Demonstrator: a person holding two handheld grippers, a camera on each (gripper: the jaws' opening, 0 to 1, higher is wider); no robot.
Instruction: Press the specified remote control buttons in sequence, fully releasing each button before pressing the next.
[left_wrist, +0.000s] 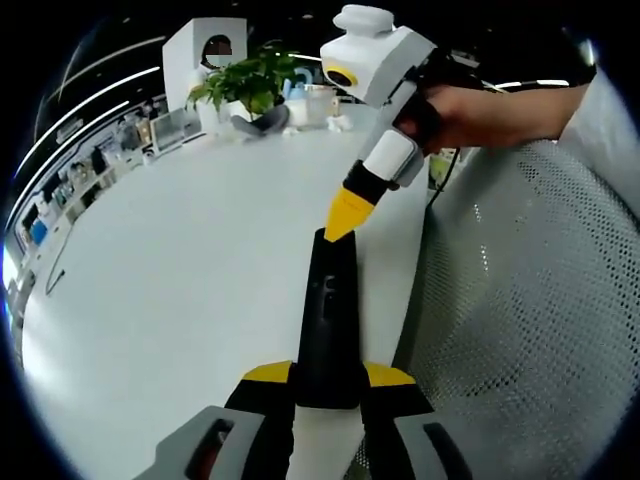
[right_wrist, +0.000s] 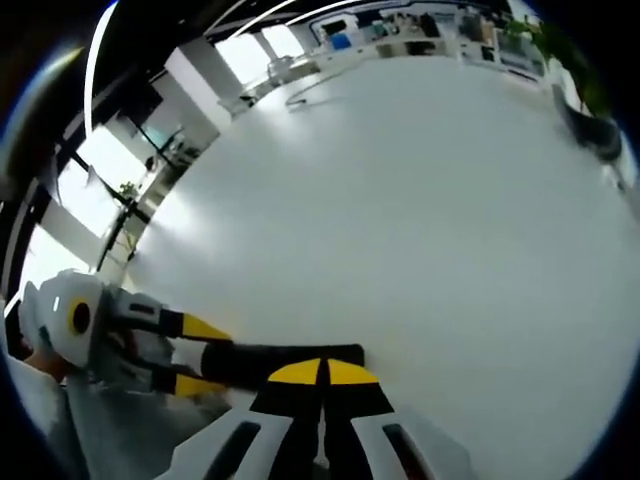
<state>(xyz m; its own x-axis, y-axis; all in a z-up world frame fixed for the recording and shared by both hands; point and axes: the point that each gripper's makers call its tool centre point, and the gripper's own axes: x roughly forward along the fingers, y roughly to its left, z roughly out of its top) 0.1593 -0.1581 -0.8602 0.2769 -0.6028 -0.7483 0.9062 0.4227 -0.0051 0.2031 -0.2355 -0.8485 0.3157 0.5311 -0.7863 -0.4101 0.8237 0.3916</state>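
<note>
A black remote control (left_wrist: 328, 300) points away from me over the white table (left_wrist: 180, 260), near its right edge. My left gripper (left_wrist: 329, 374) is shut on its near end, one yellow tip on each side. My right gripper (left_wrist: 345, 222) comes down from the upper right in a person's hand (left_wrist: 470, 105). Its yellow tips are together and rest on the remote's far end. In the right gripper view, the right gripper (right_wrist: 322, 372) is shut with its tips over the remote control (right_wrist: 270, 358), and the left gripper (right_wrist: 205, 357) clamps the remote from the left.
A grey mesh chair (left_wrist: 520, 300) stands just past the table edge on the right. A potted plant (left_wrist: 250, 85), cups and small items sit at the table's far end. Broad bare tabletop (right_wrist: 420, 220) stretches beyond the remote.
</note>
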